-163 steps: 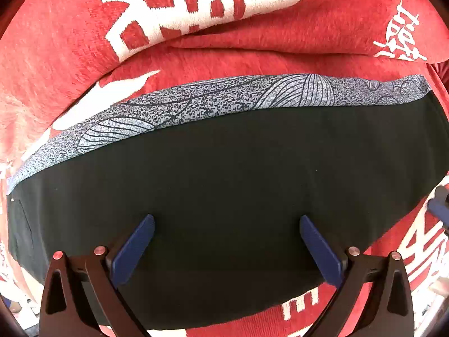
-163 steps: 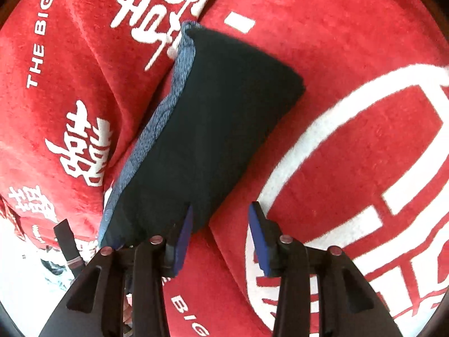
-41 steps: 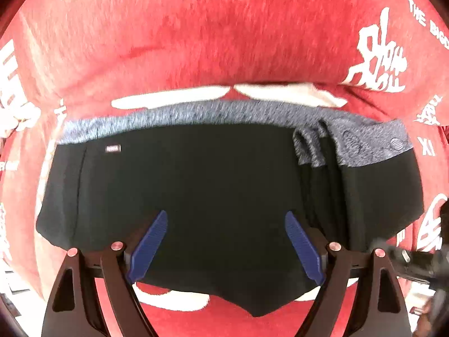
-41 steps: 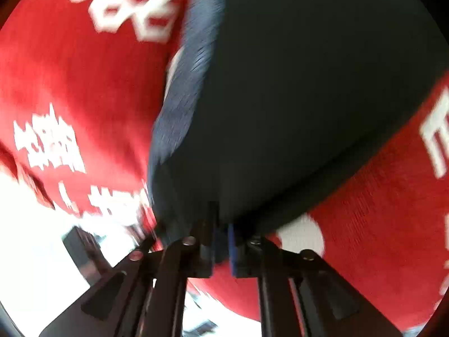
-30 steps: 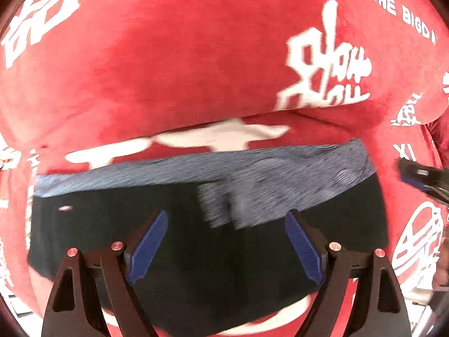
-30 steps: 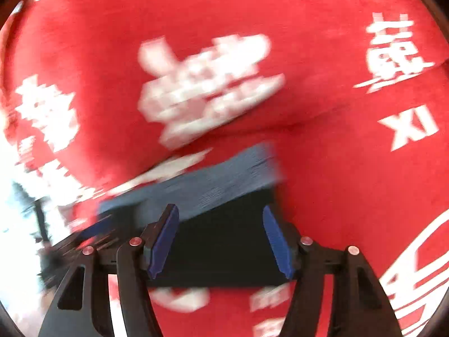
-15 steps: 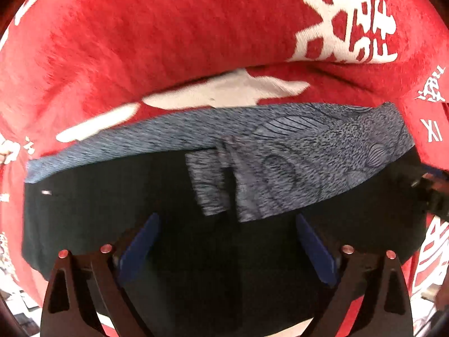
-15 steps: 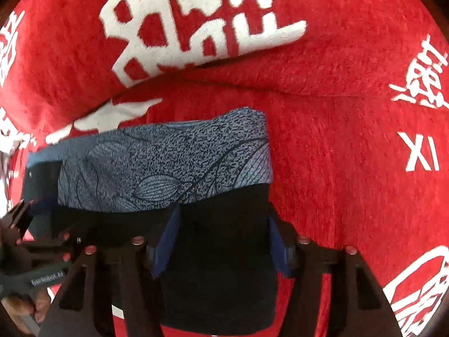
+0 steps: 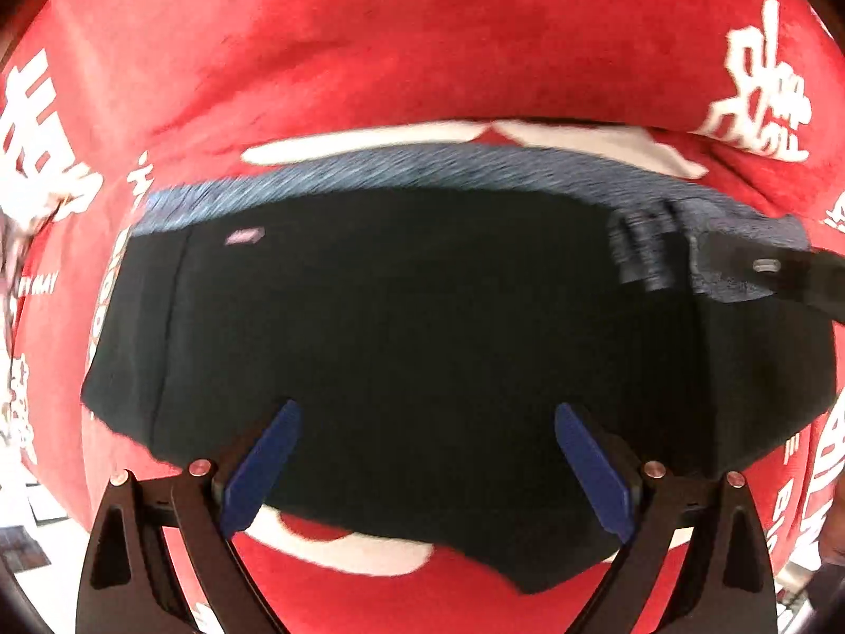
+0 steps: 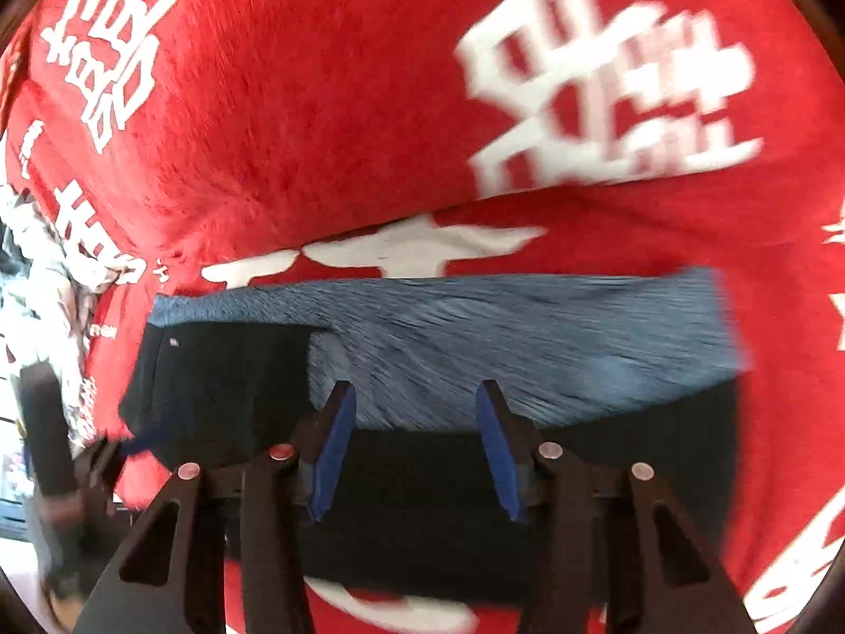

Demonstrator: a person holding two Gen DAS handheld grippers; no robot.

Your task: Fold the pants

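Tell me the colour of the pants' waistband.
Blue-grey waistband on black pants; clearest in the right wrist view.

Little could be read. On the red cloth (image 9: 369,53), white Chinese-style characters were printed in several places: at 2 o'clock and 9 o'clock in the left wrist view, and at 1 o'clock and 10 o'clock in the right wrist view, the latter blurred. None could be made out with certainty. At 9 o'clock in the left wrist view, small white letters ending in "MAY" were seen on the cloth. A small pale label (image 9: 244,235) was sewn on the pants (image 9: 422,327) near the waistband; its wording was too blurred to be read.
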